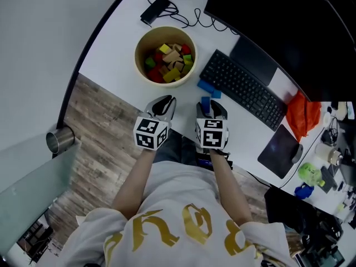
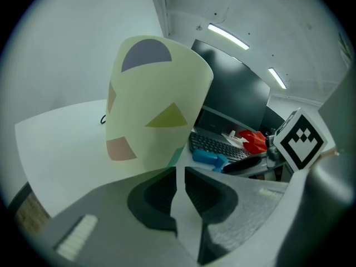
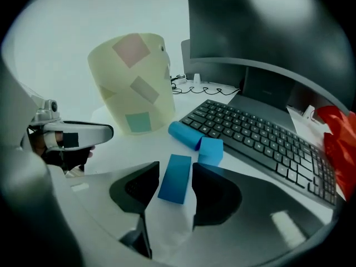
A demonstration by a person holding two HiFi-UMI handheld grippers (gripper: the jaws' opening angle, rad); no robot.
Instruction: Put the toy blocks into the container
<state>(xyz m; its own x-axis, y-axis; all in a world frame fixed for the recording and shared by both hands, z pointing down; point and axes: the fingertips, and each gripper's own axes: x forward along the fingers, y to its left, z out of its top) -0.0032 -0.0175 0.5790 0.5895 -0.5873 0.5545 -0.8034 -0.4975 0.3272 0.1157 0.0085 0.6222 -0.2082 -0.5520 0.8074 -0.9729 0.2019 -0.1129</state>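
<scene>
One round container (image 1: 138, 52) is being observed standing upright on the white desk (image 1: 119, 43). It is being filled by a heap of toy blocks (image 1: 169, 63) in yellow, red, green and plain wood; their number cannot be counted. Three blue blocks are being recorded outside it, near the keyboard (image 1: 243, 89): a cylinder (image 3: 185, 134), a cube (image 3: 211, 151) touching the cylinder, and a flat block (image 3: 175, 178). The flat block is lying on the desk and is being flanked by the jaws of the right gripper (image 3: 170, 187), which are being held wide. The jaws of the left gripper (image 2: 181, 178) are being held nearly together, a thin slit apart, with nothing between them, just before the container.
</scene>
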